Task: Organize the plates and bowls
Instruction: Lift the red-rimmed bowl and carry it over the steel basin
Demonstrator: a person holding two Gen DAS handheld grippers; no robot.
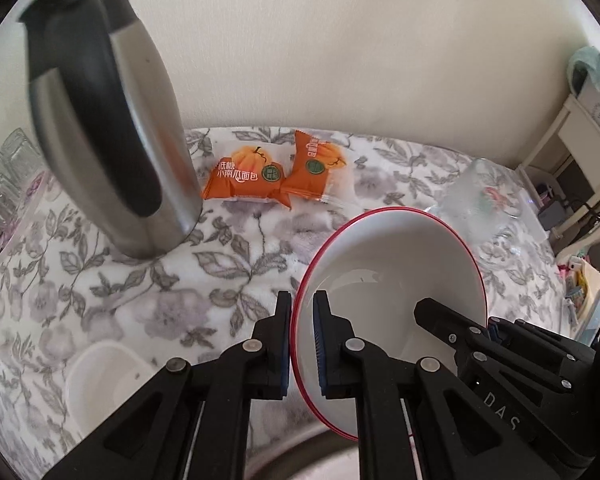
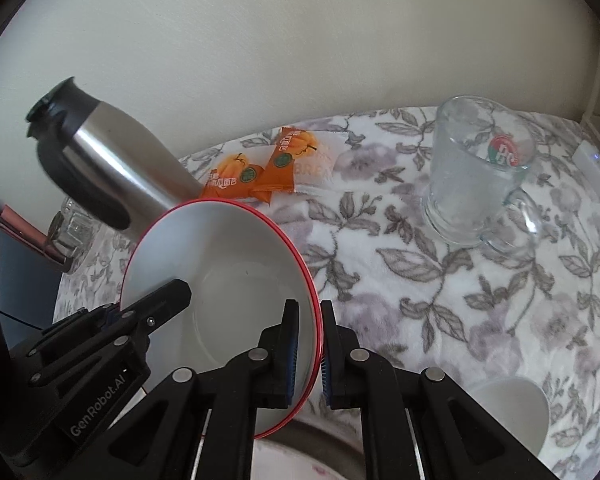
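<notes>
A white bowl with a red rim is held above the floral tablecloth, tilted. My left gripper is shut on the bowl's left rim, one finger inside and one outside. My right gripper is shut on the bowl's right rim the same way. Each gripper shows in the other's view, the right one and the left one. A small white cup stands on the cloth at lower left; in the right wrist view another small white cup stands at lower right. A grey rim shows below the bowl.
A steel thermos jug with black handle stands at the left. Two orange snack packets lie by the wall. A clear glass mug stands at the right. Small glasses sit at the far left. The table edge is at the right.
</notes>
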